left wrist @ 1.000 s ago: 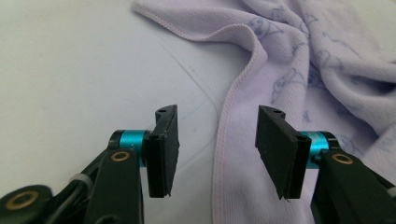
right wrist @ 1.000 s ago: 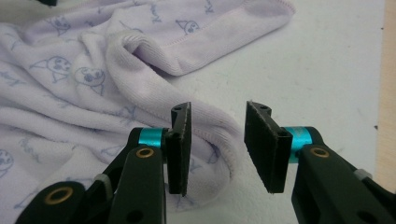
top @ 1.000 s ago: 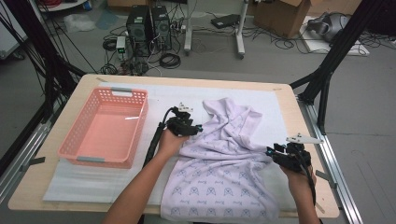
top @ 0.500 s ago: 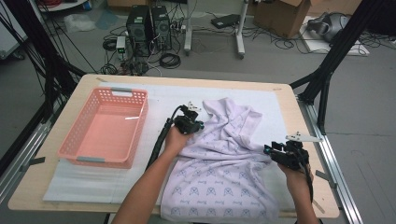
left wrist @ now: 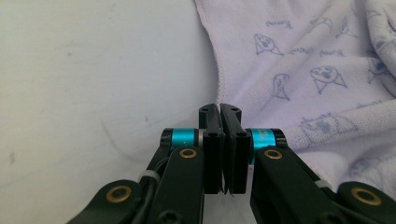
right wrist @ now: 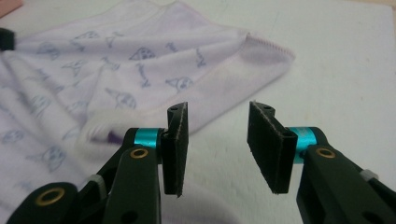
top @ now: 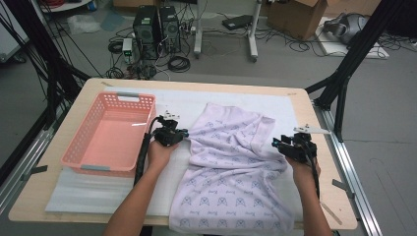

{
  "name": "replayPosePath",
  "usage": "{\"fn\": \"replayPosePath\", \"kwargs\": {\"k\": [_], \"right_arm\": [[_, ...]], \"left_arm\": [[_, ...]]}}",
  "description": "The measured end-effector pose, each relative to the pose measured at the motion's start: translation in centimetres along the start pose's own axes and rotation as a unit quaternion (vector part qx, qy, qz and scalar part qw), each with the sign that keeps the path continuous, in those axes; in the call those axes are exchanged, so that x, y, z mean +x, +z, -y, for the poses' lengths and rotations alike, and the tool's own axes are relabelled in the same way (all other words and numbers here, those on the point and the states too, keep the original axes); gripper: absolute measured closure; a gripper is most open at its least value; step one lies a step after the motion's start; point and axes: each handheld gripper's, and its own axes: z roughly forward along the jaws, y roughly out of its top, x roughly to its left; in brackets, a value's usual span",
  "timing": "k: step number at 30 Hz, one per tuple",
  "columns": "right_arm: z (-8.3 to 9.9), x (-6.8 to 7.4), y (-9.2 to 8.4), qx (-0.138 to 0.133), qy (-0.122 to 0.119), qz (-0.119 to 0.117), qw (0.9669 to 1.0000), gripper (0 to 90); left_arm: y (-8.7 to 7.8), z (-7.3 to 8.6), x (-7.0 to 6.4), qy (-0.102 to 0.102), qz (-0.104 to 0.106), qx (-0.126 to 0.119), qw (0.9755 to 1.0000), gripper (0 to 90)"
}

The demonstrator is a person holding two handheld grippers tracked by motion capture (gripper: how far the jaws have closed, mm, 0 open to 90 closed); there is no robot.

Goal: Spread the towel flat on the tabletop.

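Note:
A pale lilac cloth (top: 231,162) printed with small animal faces lies rumpled on the white mat, its near end hanging over the table's front edge. My left gripper (top: 185,133) sits at the cloth's left edge. In the left gripper view its jaws (left wrist: 219,109) are pressed together where the cloth's hem (left wrist: 303,70) meets their tips. My right gripper (top: 276,142) is at the cloth's right edge. In the right gripper view it (right wrist: 217,126) stands open over bare mat, with the cloth (right wrist: 116,60) just beside its left jaw.
A pink plastic basket (top: 78,160) stands empty at the left of the table, close to my left hand. A white mat (top: 98,191) covers most of the wooden tabletop (top: 327,196). Computers, cables and boxes lie on the floor beyond the table.
My left gripper has moved left toward the basket, and the cloth's left edge has come with it. My right gripper has shifted forward along the cloth's right edge.

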Motion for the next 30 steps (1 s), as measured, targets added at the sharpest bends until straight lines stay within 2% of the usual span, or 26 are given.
{"fn": "replayPosePath", "kwargs": {"k": [2, 3, 7, 11, 14, 15, 16, 17, 19, 21, 24, 26, 28, 29, 30], "right_arm": [[-1.1, 0.2, 1.1, 0.006, -0.006, 0.003, 1.0000, 58.4], [-1.6, 0.3, 1.7, 0.012, -0.007, 0.003, 0.9999, 58.4], [-3.0, 1.1, 4.8, 0.043, -0.018, 0.007, 0.9989, 59.1], [-3.3, 1.9, 8.1, 0.083, -0.025, 0.017, 0.9961, 59.0], [-3.0, 2.1, 9.6, 0.107, -0.045, 0.040, 0.9924, 62.1], [-3.0, 2.0, 9.5, 0.105, -0.039, 0.041, 0.9928, 71.2], [-3.0, 1.9, 9.4, 0.108, -0.052, 0.052, 0.9914, 82.7], [-3.1, 1.8, 9.1, 0.115, -0.065, 0.059, 0.9895, 84.5], [-3.1, 1.1, 8.4, 0.121, -0.065, 0.070, 0.9881, 85.6], [-3.1, 0.1, 7.4, 0.113, -0.063, 0.101, 0.9864, 85.6], [-2.6, -2.4, 5.8, 0.113, -0.040, 0.131, 0.9841, 85.7], [-1.9, -4.1, 5.0, 0.115, -0.021, 0.141, 0.9831, 85.7], [-1.6, -5.0, 4.4, 0.118, -0.008, 0.151, 0.9815, 85.5], [-1.6, -5.4, 4.2, 0.114, -0.007, 0.155, 0.9812, 84.0], [-1.6, -5.5, 4.0, 0.113, -0.005, 0.166, 0.9797, 78.3]], "left_arm": [[-0.5, 0.2, -0.2, 0.014, -0.004, 0.005, 0.9999, 87.2], [-0.8, 0.4, -0.5, 0.016, -0.007, -0.007, 0.9998, 87.3], [-1.2, 0.8, -0.8, 0.025, -0.005, -0.002, 0.9997, 87.3], [-1.5, 1.1, -1.0, 0.024, 0.000, -0.003, 0.9997, 87.2], [-1.7, 1.2, -1.0, 0.022, 0.005, -0.001, 0.9997, 87.2], [-1.7, 1.2, -1.0, 0.023, 0.006, 0.001, 0.9997, 87.2], [-1.7, 1.2, -1.1, 0.023, 0.006, 0.001, 0.9997, 87.2], [-1.7, 1.2, -1.1, 0.022, 0.007, 0.002, 0.9997, 87.2], [-1.6, 1.3, -1.0, 0.022, 0.004, 0.002, 0.9997, 87.2], [-1.5, 1.3, -1.0, 0.021, 0.000, 0.004, 0.9998, 87.3], [-1.3, 1.3, -1.0, 0.019, 0.004, 0.007, 0.9998, 87.3], [-1.2, 1.3, -1.1, 0.012, 0.012, 0.006, 0.9998, 87.2], [-1.0, 1.3, -1.4, 0.013, 0.025, 0.004, 0.9996, 86.8], [-0.9, 1.2, -1.6, 0.016, 0.027, 0.002, 0.9995, 85.0], [-0.8, 1.2, -1.7, 0.021, 0.029, -0.002, 0.9994, 80.4]]}}
